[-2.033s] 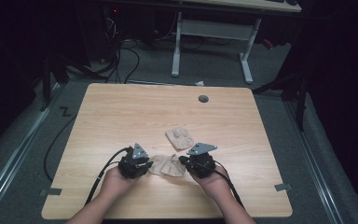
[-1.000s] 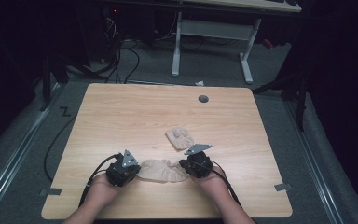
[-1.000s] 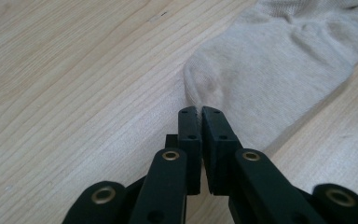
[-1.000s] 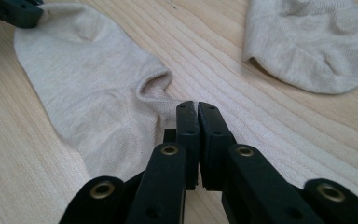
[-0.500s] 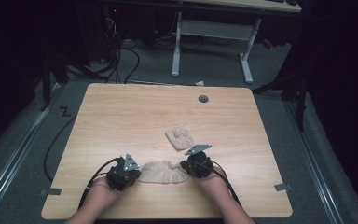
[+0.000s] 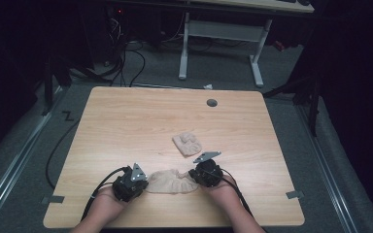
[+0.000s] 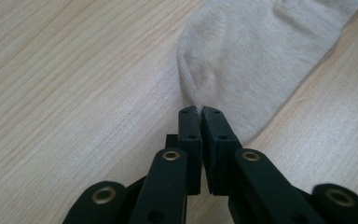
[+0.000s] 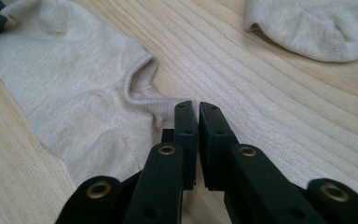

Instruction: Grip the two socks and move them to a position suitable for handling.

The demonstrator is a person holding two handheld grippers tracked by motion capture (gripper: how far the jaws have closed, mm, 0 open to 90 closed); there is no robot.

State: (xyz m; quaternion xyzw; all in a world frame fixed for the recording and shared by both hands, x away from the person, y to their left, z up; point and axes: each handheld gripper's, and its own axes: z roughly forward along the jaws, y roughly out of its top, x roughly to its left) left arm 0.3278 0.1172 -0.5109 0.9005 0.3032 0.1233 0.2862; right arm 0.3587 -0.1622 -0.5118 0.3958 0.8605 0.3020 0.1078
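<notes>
Sock (image 6: 171, 180) stretched between 2 tools

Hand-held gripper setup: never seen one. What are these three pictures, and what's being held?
A person works at a wooden table, holding a two-jaw tool in each hand. The high view looks down from above: the left hand-held gripper and the right hand-held gripper sit at opposite ends of a beige sock. The other two pictures come from cameras riding on each tool, looking along its black jaws. Both pairs of jaws are shut, each pinching an edge of that sock, which lies flat on the table. A second sock lies crumpled farther back, untouched.
</notes>
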